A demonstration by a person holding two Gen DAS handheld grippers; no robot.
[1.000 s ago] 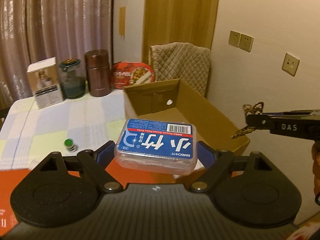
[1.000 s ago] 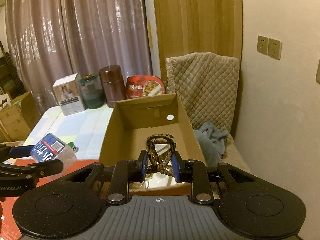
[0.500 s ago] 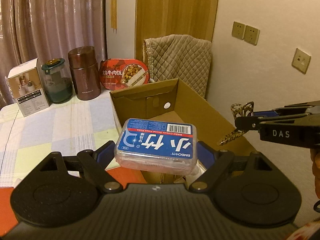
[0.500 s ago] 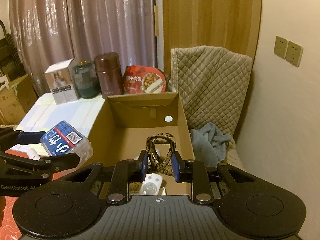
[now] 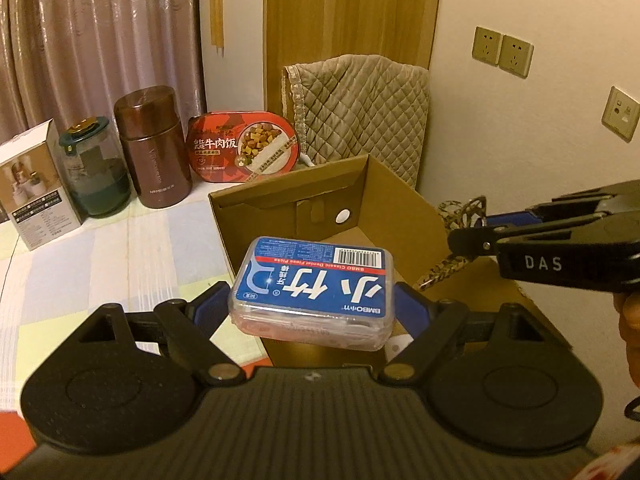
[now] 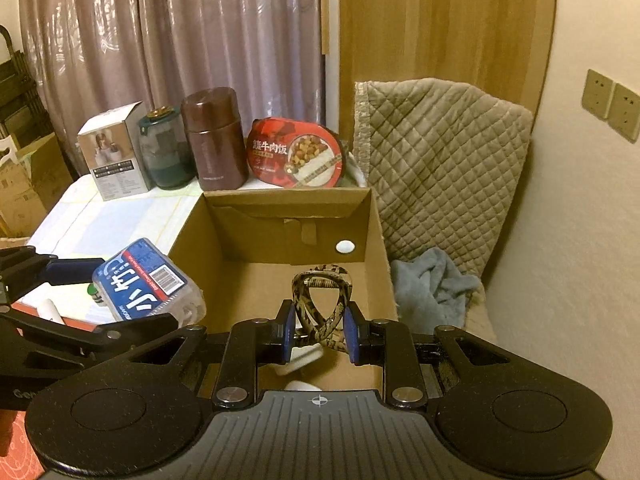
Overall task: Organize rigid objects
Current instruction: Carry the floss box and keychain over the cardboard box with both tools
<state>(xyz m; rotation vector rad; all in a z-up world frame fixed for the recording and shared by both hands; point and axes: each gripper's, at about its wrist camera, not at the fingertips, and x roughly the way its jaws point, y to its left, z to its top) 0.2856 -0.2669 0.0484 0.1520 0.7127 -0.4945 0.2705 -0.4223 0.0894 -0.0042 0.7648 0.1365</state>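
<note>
My left gripper [image 5: 312, 304] is shut on a clear floss pick box with a blue label [image 5: 314, 286] and holds it above the near left wall of an open cardboard box [image 5: 288, 196]. It also shows in the right wrist view [image 6: 140, 284]. My right gripper [image 6: 319, 330] is shut on a leopard-print hair clip [image 6: 322, 304] and holds it over the inside of the cardboard box [image 6: 372, 248]. The clip also shows in the left wrist view [image 5: 460, 216]. White items [image 6: 300, 358] lie on the box floor, partly hidden by my right gripper.
At the back of the table stand a white carton [image 5: 32, 188], a glass jar [image 5: 94, 172], a brown flask [image 5: 154, 148] and a red beef rice meal tray [image 5: 244, 146]. A quilted chair back [image 6: 444, 168] and a blue cloth [image 6: 432, 288] are right of the box.
Both grippers have moved forward and toward the cardboard box with their loads. The floss box is now over the box's left wall and the clip is over its inside.
</note>
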